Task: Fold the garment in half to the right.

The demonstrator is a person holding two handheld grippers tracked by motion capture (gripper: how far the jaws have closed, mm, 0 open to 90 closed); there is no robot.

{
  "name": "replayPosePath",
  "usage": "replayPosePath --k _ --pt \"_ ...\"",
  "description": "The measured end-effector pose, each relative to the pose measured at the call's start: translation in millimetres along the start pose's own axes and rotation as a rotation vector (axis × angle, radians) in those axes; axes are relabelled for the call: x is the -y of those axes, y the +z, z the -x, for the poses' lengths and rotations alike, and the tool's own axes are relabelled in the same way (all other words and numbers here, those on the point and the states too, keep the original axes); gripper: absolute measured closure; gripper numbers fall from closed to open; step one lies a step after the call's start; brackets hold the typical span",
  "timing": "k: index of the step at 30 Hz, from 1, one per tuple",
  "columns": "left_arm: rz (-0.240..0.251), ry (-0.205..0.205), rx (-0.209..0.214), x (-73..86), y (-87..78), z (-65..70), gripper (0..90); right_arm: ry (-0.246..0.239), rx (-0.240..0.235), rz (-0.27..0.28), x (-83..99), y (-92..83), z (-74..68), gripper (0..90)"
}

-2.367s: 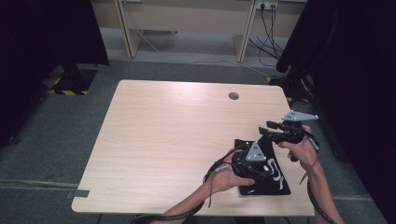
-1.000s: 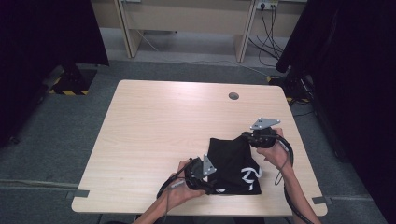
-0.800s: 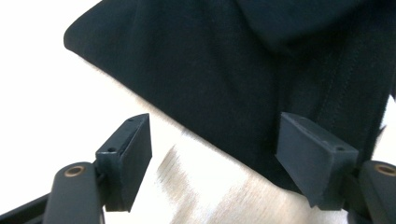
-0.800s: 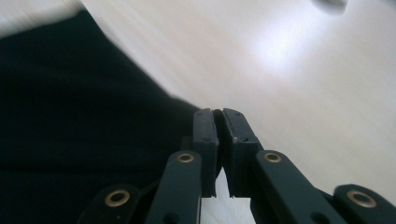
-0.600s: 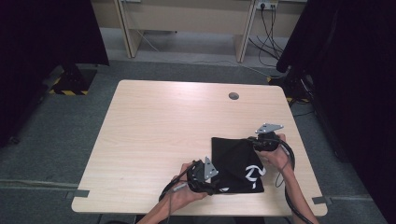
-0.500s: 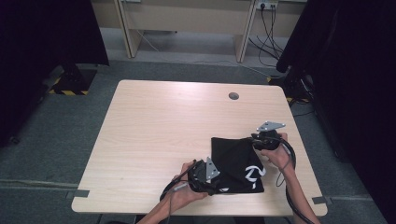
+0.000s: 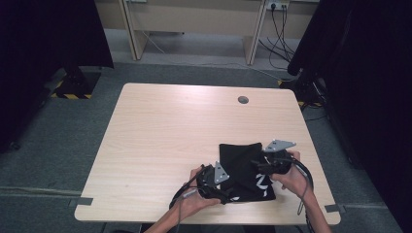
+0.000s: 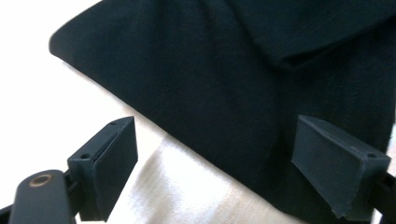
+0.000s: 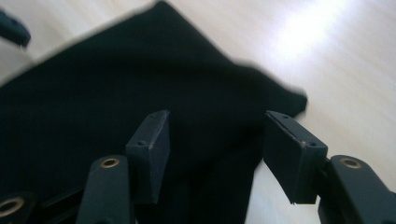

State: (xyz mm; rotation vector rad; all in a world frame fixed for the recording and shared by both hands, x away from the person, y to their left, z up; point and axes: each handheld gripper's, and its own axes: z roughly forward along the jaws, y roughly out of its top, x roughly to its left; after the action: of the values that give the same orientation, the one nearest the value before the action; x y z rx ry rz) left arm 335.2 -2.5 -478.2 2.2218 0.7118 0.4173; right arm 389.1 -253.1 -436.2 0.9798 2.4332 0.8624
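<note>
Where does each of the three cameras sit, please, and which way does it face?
High view: above the person's side, looking forward and down on the light wooden table; forearms, left gripper and right gripper show.
Left gripper view: rides the left gripper, looking along its open jaws at the folded black cloth garment.
Right gripper view: rides the right gripper; its jaws, just opened, stand above the cloth.
All three share the garment and table.
</note>
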Motion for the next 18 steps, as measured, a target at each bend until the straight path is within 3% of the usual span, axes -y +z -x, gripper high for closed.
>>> replayPosePath --k 5,8,10,14,18 --pt "-0.005 -0.048 0.025 2.0 0.7 -4.2 13.0 -0.003 0.019 -0.020 22.5 -14.4 -5.8 44.4" --pt "-0.003 -0.046 0.026 2.5 0.5 -4.4 13.0 -0.006 0.008 -0.051 36.9 -9.0 -12.4 45.7" --pt "-0.005 -0.046 0.031 2.2 1.1 -5.3 12.6 0.016 -0.002 -0.031 41.9 -5.9 -14.7 46.9" --pt "0.001 -0.037 0.026 3.5 0.3 -7.6 12.2 0.037 -0.009 -0.033 39.9 -3.7 -13.5 46.8" --pt "-0.002 -0.037 -0.018 5.9 -2.5 -20.0 12.4 0.070 -0.032 -0.029 33.1 4.4 -10.7 44.9"
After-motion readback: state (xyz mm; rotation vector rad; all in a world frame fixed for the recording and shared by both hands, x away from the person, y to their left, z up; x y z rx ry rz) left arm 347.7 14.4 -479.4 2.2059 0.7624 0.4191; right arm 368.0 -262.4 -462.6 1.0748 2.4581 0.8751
